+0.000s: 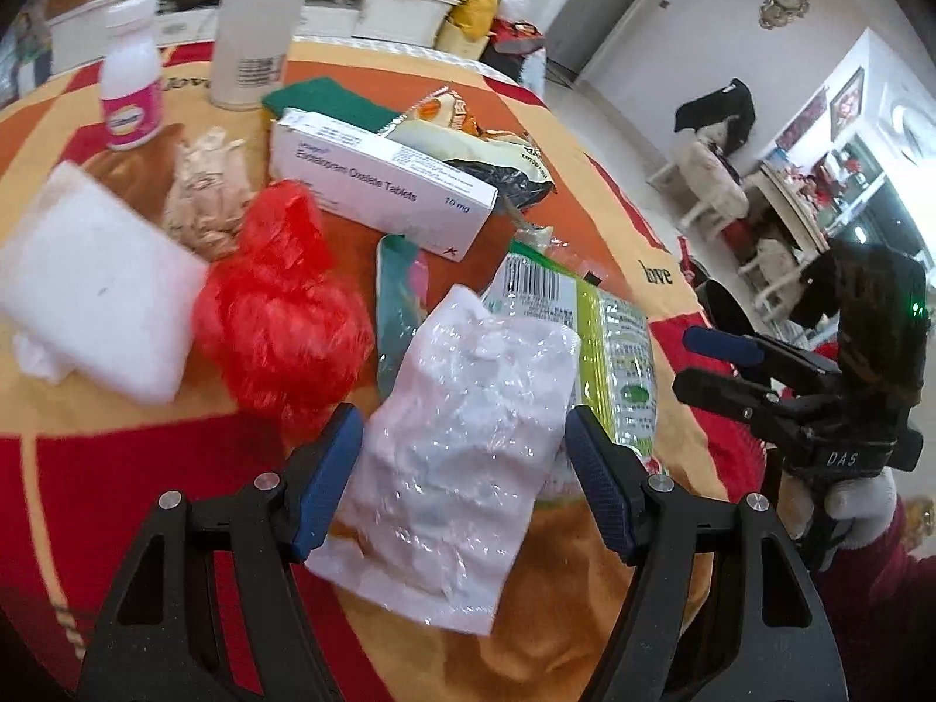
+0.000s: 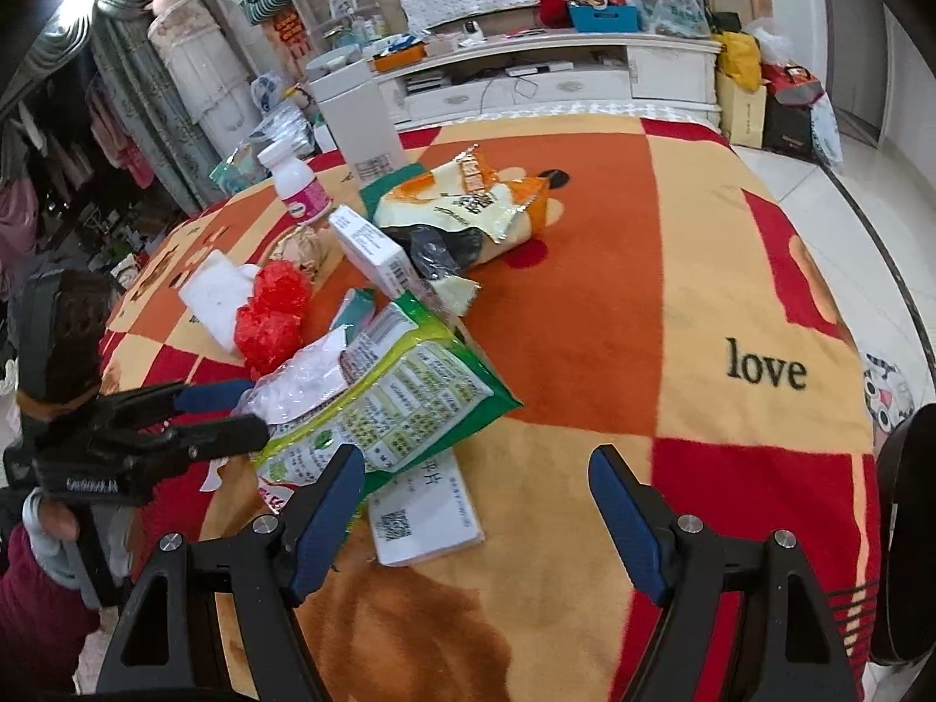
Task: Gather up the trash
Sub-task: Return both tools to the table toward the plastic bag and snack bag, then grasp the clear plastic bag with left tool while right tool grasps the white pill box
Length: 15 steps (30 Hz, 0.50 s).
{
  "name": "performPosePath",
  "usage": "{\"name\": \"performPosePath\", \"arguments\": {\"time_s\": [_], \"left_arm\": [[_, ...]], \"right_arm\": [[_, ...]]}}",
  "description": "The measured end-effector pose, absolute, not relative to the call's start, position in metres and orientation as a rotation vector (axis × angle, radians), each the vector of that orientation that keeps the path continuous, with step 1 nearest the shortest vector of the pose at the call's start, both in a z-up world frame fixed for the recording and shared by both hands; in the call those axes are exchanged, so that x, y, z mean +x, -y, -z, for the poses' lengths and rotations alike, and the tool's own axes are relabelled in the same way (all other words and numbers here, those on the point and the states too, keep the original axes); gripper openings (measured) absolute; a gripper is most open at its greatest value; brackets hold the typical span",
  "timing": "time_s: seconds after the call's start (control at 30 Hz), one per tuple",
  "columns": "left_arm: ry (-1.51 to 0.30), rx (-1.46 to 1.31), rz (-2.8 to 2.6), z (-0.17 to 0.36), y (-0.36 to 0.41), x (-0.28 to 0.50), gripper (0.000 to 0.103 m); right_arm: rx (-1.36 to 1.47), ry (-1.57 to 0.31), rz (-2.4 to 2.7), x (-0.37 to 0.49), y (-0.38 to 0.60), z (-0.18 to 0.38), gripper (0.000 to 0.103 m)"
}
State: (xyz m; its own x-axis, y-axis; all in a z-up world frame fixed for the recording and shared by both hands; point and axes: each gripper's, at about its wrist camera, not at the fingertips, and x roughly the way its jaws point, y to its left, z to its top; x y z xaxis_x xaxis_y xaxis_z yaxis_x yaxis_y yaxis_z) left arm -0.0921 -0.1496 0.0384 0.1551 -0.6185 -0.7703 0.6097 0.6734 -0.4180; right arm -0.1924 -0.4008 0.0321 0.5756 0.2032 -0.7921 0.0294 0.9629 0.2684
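Trash lies heaped on a table under a red, orange and yellow blanket. My left gripper is open, and its blue pads flank a crumpled clear plastic bag that lies flat on the blanket. From the right wrist view, the left gripper reaches in at the left, beside the clear plastic bag. My right gripper is open and holds nothing, just above a white printed leaflet and the corner of a green packet. The right gripper hovers past the table's right edge, next to the green packet.
Behind the bag lie a red plastic bag, a white foam pad, crumpled beige paper, a tablet box and a yellow snack packet. A pink-labelled bottle and a tall white canister stand at the back. Tiled floor lies right of the table.
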Motion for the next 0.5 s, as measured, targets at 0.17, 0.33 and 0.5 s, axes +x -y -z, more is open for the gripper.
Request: {"name": "performPosePath", "arguments": {"time_s": [0.17,0.33,0.5], "left_arm": [[-1.156,0.021,0.901,-0.026,0.163,-0.092,0.071],[-1.137,0.102,0.829,-0.029,0.159,-0.105,0.048],[-1.126,0.005,0.769,-0.046,0.125,-0.113,0.043]], "right_arm": [[0.275,-0.966,-0.097,-0.190,0.402,-0.029,0.077],[0.276,-0.969,-0.110,-0.186,0.399,-0.028,0.077],[0.282,-0.970,-0.129,-0.184,0.393,-0.029,0.077]]}}
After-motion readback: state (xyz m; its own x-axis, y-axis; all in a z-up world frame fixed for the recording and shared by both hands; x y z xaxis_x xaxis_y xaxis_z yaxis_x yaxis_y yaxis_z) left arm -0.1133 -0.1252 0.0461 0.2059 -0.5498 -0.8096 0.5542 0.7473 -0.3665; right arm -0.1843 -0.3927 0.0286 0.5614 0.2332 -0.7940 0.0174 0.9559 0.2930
